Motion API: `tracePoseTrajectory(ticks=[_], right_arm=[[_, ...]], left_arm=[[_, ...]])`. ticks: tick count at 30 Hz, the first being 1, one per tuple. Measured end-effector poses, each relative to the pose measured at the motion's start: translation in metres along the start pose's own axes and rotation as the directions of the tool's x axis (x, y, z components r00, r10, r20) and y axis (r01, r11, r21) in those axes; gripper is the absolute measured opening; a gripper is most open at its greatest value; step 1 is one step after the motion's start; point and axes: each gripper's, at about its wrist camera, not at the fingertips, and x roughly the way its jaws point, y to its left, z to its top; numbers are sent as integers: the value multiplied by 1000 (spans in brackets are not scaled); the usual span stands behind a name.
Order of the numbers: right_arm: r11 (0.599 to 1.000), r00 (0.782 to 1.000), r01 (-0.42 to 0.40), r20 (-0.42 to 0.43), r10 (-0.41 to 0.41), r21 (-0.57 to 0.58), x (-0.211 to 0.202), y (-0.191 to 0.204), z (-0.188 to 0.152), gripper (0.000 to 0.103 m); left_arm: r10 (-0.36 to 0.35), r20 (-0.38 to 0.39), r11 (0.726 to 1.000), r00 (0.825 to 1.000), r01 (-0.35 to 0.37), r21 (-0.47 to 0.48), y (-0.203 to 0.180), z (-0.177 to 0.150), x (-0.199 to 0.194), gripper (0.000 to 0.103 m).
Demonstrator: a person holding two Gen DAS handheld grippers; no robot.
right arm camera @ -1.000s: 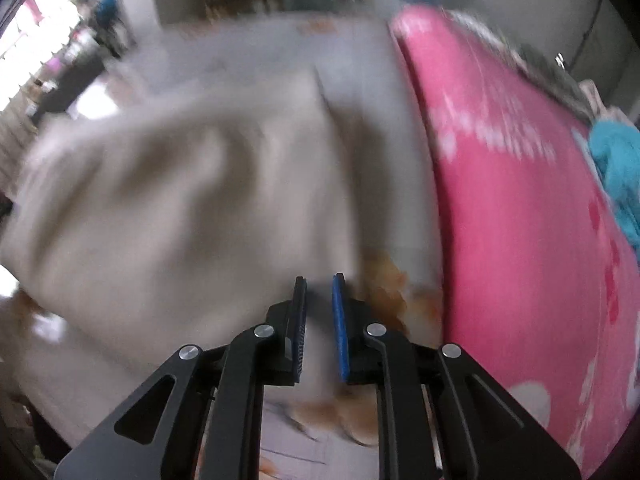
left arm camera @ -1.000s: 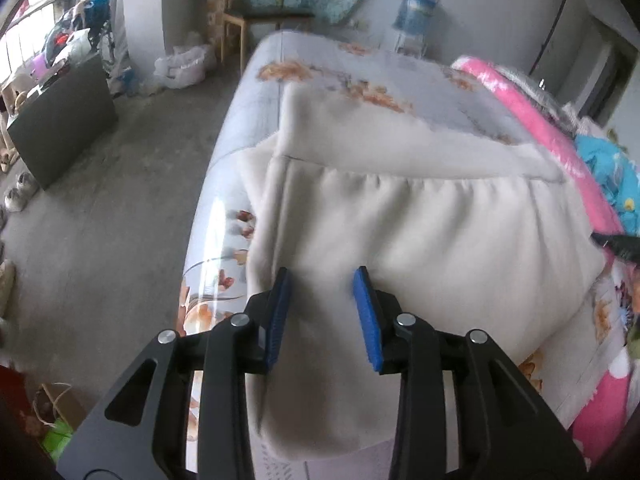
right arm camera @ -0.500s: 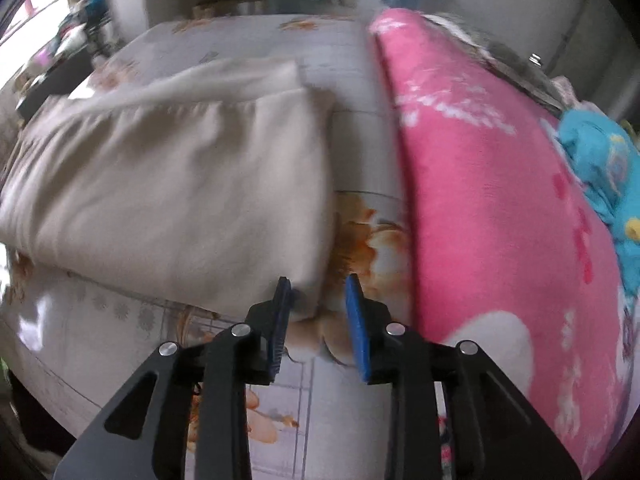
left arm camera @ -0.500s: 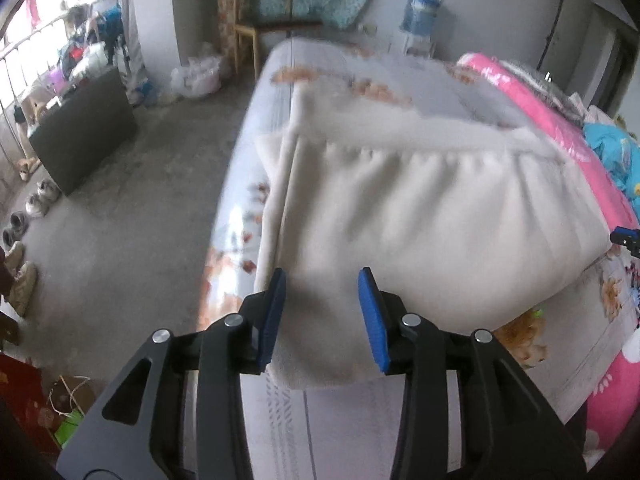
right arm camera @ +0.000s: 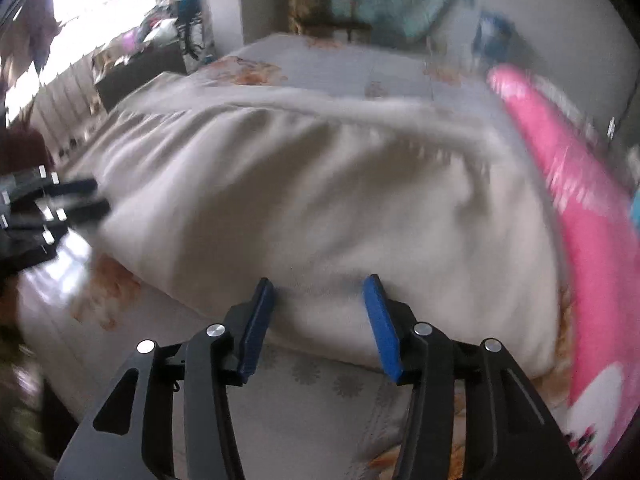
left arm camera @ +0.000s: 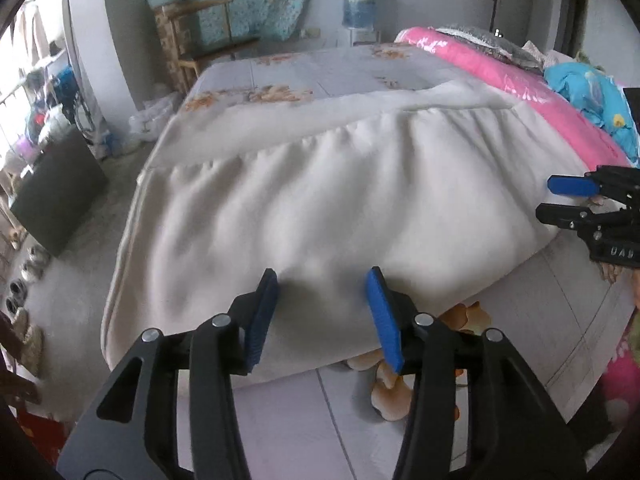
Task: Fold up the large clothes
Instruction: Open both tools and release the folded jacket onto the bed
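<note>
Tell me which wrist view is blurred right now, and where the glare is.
Right wrist view: motion-smeared throughout, worst on the pink blanket; window at upper left blown out white. Left wrist view: mostly sharp, cream garment evenly lit with soft folds; strong fisheye bending at the edges in both views.

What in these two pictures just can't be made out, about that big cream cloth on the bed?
- Cream garment: its type; folded layers hide sleeves or legs in both views.
- Its underside: hidden against the bed.
- Right wrist view: motion blur smears the pink blanket and room behind.
- Right gripper: cut off by the left view's edge.
</note>
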Motion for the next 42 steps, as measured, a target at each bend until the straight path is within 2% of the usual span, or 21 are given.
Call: tracePoseTrajectory(ticks=[3,5,9,10,12,14,15,16,18,20,23,26,28,31,33,34,36,37,38,40,42], right_arm=[[1000,1000,1,-10,-1,13,-10,0,7,47],[998,998,-51,47,50,26,-22,2,20,47],[997,990,-75,121,72,20,-22,10,54,47],[996,987,-83,137,79,26,-15,10,67,46],[996,986,-87,146,81,34,-2,13,81,37],[989,987,-138,95,133,50,29,13,90,36],[989,989,-138,59,136,44,42,14,91,36],[992,992,-124,13,124,26,59,16,88,36],[994,994,-107,32,107,-13,56,21,86,34],[991,992,-127,10,127,35,44,17,85,31],[985,983,-173,64,171,13,17,23,70,31],[987,987,-159,22,160,-25,26,34,53,31],[988,988,-151,38,152,-16,30,33,47,32],[987,989,-145,41,142,71,12,18,43,33],[983,988,-133,101,121,125,-12,0,31,38],[982,990,-89,125,69,165,-23,-12,21,41],[973,994,-5,110,-21,233,-25,-34,0,45],[966,996,14,80,-36,259,-15,-43,-5,45],[953,999,1,39,-13,303,-1,-56,-15,47],[939,997,-61,66,41,339,-2,-66,-21,47],[938,997,-26,72,1,347,-17,-69,-17,49]], left_arm=[[-22,40,1000,999,22,2,3,6,-14,46],[-53,94,999,994,52,16,0,19,-22,46],[-98,132,995,986,93,44,-22,50,-14,46],[-93,124,995,988,88,42,-26,57,-5,46],[-54,81,998,995,52,26,-30,63,18,46],[-17,-22,1000,1000,17,1,-28,60,50,46],[-14,-10,1000,1000,14,-3,-26,58,54,46],[-12,-2,1000,1000,12,5,-26,56,51,46],[-17,-5,1000,1000,17,5,-23,55,45,46],[-52,24,998,998,53,-20,-15,53,29,46],[-83,48,996,995,83,-13,-11,44,11,46],[-60,-11,998,998,60,-19,-12,33,25,46],[-36,6,999,999,36,2,-15,30,25,46],[-39,47,999,998,40,-18,-11,29,1,49],[-43,79,997,996,47,-61,0,24,-17,59],[-35,80,994,996,43,-98,10,19,-23,63],[-31,49,989,998,38,-143,24,10,-18,64],[-14,3,986,1000,14,-164,32,4,-6,64],[-21,-27,982,999,15,-189,40,-1,4,69],[-27,0,976,1000,27,-214,45,-2,-1,70],[-32,24,971,999,37,-237,49,-1,-13,69]])
